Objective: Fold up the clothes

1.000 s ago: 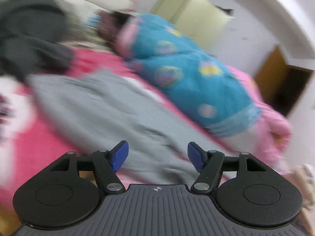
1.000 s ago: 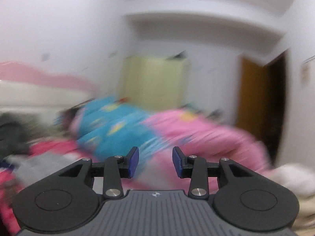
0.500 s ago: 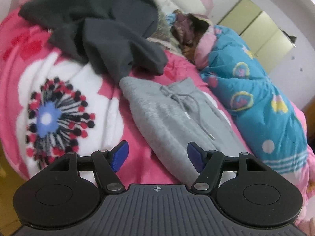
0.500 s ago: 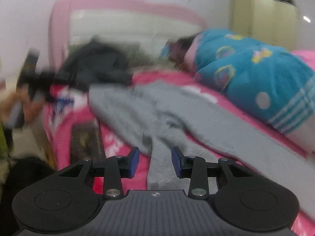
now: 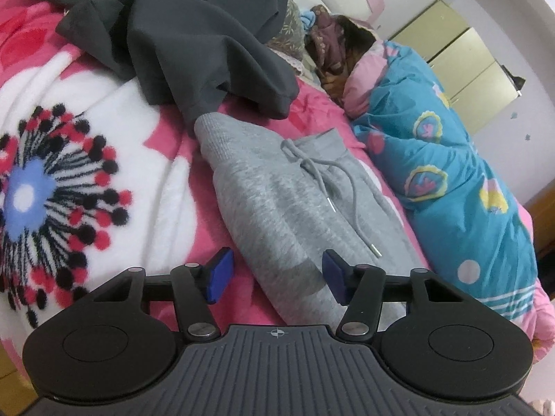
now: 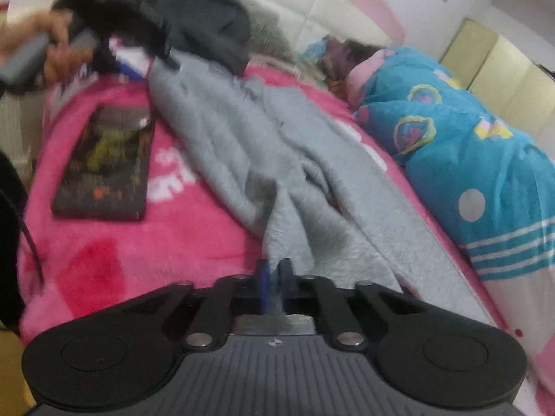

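A bed with a pink flowered blanket (image 5: 104, 131) carries everything. On it lie grey sweatpants (image 5: 277, 201), a dark garment (image 5: 194, 34) touching their waistband, a blue quilt (image 5: 461, 180) alongside, and a dark book (image 6: 104, 163).

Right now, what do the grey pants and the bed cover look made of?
Grey pants: soft heathered knit, likely cotton fleece; matte, ribbed waistband, cord drawstring with metal-looking tips. Bed cover: plush fleece, probably polyester; fuzzy nap, printed flowers.
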### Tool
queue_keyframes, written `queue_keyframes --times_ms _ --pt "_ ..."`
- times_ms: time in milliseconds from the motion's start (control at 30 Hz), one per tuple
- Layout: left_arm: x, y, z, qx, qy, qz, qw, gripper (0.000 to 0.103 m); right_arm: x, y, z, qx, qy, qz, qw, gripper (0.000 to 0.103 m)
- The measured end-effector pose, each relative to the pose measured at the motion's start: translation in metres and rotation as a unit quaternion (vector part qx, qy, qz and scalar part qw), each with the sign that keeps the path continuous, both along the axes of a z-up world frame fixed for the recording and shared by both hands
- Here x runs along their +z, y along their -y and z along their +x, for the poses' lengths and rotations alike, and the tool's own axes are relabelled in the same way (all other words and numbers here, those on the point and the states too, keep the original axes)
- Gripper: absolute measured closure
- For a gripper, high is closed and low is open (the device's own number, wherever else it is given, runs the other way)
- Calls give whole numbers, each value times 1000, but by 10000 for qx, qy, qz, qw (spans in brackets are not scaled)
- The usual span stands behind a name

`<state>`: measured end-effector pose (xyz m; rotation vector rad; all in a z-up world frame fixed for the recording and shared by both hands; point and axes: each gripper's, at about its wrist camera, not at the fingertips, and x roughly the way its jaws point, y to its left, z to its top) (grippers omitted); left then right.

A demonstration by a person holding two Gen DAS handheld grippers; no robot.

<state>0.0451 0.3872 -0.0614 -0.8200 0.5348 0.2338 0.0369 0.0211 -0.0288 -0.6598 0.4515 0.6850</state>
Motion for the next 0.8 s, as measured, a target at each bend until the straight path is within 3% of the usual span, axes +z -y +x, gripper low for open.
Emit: queue_keyframes --times_ms 200,300,467,533,633,733,800 --pt "-4 -3 3 177 -48 2 9998 48 28 35 -12 354 -353 610 9969 102" --pt "-4 -1 5 291 -47 131 9995 55 34 49 -13 398 -553 792 9945 103" --pt "-1 -1 7 420 -86 341 9985 92 27 61 0 82 -728 984 9924 103" --pt "5 -2 7 440 -2 392 9983 98 30 64 1 34 -690 1092 9916 103" --pt "24 -7 2 448 530 461 9965 99 34 67 3 33 -651 1189 9908 103" --pt "18 -16 1 441 617 213 9969 99 29 65 -2 153 -672 1092 9916 103" --pt "5 -25 3 476 438 -65 9979 98 24 62 -6 247 -694 998 9923 103"
